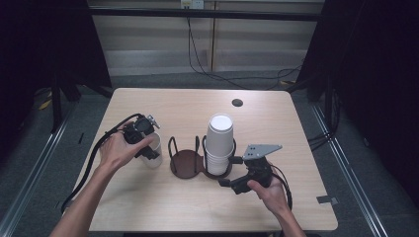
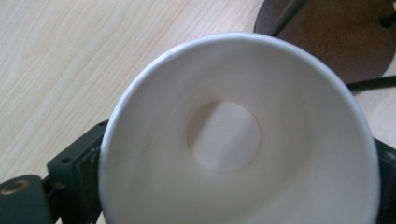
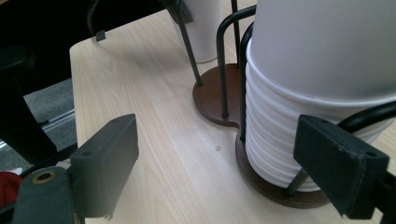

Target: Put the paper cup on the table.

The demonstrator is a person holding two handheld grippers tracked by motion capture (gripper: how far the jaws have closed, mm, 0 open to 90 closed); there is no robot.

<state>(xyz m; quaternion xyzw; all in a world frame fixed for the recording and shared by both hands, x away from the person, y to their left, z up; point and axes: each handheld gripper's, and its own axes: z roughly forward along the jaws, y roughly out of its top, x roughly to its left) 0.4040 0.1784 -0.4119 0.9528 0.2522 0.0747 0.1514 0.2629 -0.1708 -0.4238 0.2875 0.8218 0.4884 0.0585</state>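
A single white paper cup (image 1: 154,148) is gripped between the jaws of the left gripper (image 1: 143,140), held upright at the left of the desk (image 1: 163,207), just left of the dark two-ring cup holder (image 1: 190,163). A tall stack of white cups (image 1: 219,140), mouths down, is seated in the holder's right ring. The right gripper (image 1: 236,170) is held near the stack's base with its jaws spread open, nothing between them.

Curtained lab: black drapes (image 1: 390,74), cables (image 1: 217,74).
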